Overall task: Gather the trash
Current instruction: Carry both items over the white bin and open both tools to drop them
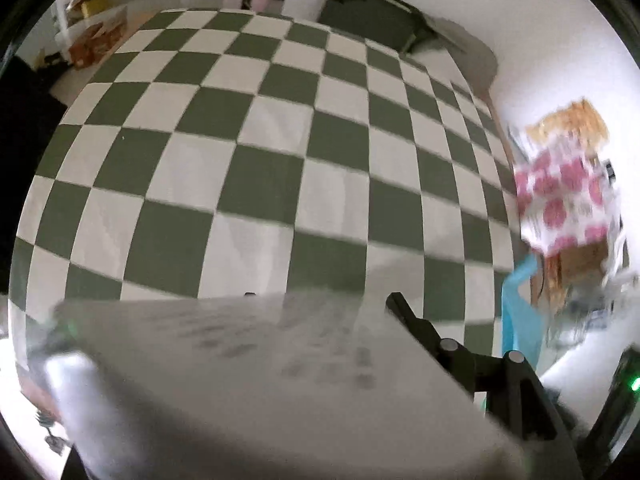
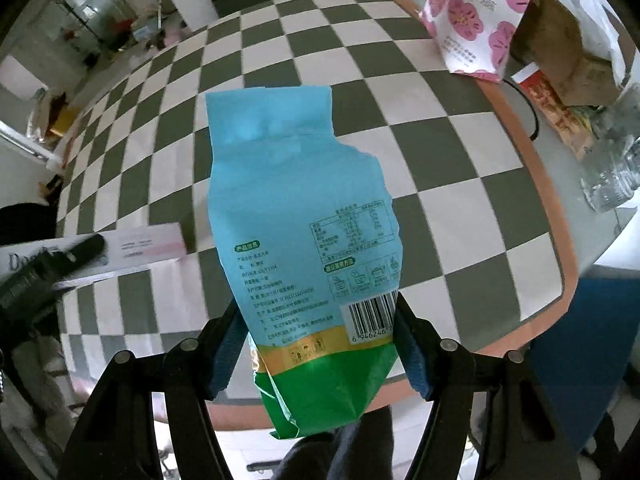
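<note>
My right gripper (image 2: 318,320) is shut on a blue and green food bag (image 2: 296,216) with a torn top, held upright above the checkered table (image 2: 440,152). The bag's blue edge also shows in the left wrist view (image 1: 520,312). My left gripper (image 1: 320,304) is shut on a white printed carton (image 1: 260,380) that fills the bottom of its view, blurred; only its right finger (image 1: 416,320) shows. In the right wrist view the left gripper (image 2: 52,264) holds the same white carton (image 2: 140,248) at the table's left edge.
A white paper bag with pink flowers (image 2: 472,16) stands at the table's far right corner, also in the left wrist view (image 1: 564,196). Beside it are a brown paper bag (image 2: 560,60), a red packet (image 2: 552,104) and clear plastic (image 2: 616,160). A dark chair (image 1: 372,20) stands beyond the table.
</note>
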The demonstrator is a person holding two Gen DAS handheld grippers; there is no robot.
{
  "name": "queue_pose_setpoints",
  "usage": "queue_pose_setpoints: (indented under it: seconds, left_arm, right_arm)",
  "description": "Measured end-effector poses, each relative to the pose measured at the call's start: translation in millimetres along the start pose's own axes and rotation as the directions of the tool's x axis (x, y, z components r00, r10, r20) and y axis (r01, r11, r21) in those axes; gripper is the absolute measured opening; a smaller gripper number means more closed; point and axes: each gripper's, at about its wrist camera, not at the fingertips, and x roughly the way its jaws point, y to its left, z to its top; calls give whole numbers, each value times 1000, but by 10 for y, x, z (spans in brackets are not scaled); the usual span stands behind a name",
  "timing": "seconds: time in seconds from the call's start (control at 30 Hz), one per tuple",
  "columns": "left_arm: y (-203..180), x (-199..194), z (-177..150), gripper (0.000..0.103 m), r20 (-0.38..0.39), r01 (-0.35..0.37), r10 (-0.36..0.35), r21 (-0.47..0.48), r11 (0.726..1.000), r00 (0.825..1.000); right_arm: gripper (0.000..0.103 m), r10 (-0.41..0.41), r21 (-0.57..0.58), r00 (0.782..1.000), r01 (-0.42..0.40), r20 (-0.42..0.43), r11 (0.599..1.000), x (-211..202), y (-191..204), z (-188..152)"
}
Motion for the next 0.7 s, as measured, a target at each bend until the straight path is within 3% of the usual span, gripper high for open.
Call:
queue_pose_setpoints:
  seconds: [0.1, 0.2, 0.33, 0.53, 0.7]
  left_arm:
    - [8, 45, 197, 60, 34, -31, 32, -30, 999, 999]
    - [-47, 63, 291, 50, 54, -42, 44, -40, 998, 998]
    - [-221, -62, 224, 48, 103, -112, 111, 3, 994, 988]
    - [-319, -613, -171, 48, 190, -170, 161, 36, 985, 969]
    - [-161, -1117, -773, 48, 211, -191, 182, 26, 981, 960]
  right_arm:
    - [70, -23, -2, 1000, 23, 6, 1000, 78, -30, 121]
    - [70, -17, -13, 1000, 17, 1, 1000, 131, -59, 234]
    - [70, 16, -43, 1000, -16, 15, 999, 82, -110, 352]
    - [70, 101, -53, 994, -98, 49, 994, -141, -279, 344]
    - [70, 184, -66, 982, -182, 35, 981, -352, -357, 8]
